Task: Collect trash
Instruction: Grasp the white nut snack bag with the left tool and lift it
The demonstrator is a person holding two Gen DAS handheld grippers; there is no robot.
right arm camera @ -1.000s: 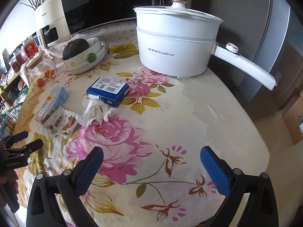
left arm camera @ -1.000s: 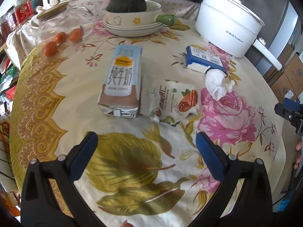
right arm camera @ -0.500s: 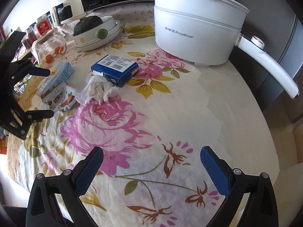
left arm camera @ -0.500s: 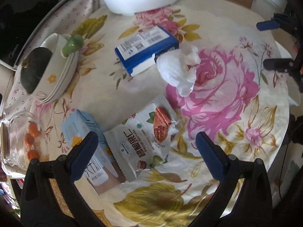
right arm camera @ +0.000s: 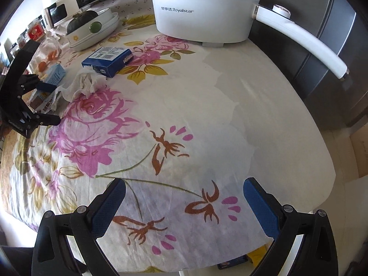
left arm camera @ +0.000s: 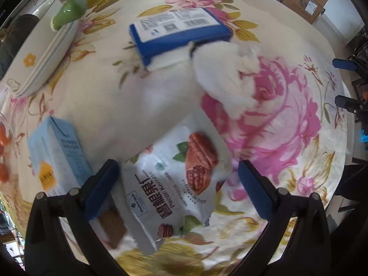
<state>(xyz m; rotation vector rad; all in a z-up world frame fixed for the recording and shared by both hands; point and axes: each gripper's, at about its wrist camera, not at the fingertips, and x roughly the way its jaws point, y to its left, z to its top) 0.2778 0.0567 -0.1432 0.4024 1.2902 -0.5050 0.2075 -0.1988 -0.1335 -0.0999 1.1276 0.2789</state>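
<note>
Trash is spread on the floral desk [right arm camera: 207, 105]. Left claw [left arm camera: 178, 184] is held wide open over the pecan snack wrapper [left arm camera: 174, 184], which is framed between its fingers; contact cannot be told. Milk carton [left arm camera: 57, 158] is seen just left of the wrapper, crumpled tissue [left arm camera: 227, 85] beyond it, touching the blue box [left arm camera: 177, 36]. Right claw [right arm camera: 184, 203] is held wide open and empty above the near desk edge, well apart from the trash. White electric pot [right arm camera: 202, 11] is seen at the far side.
</note>
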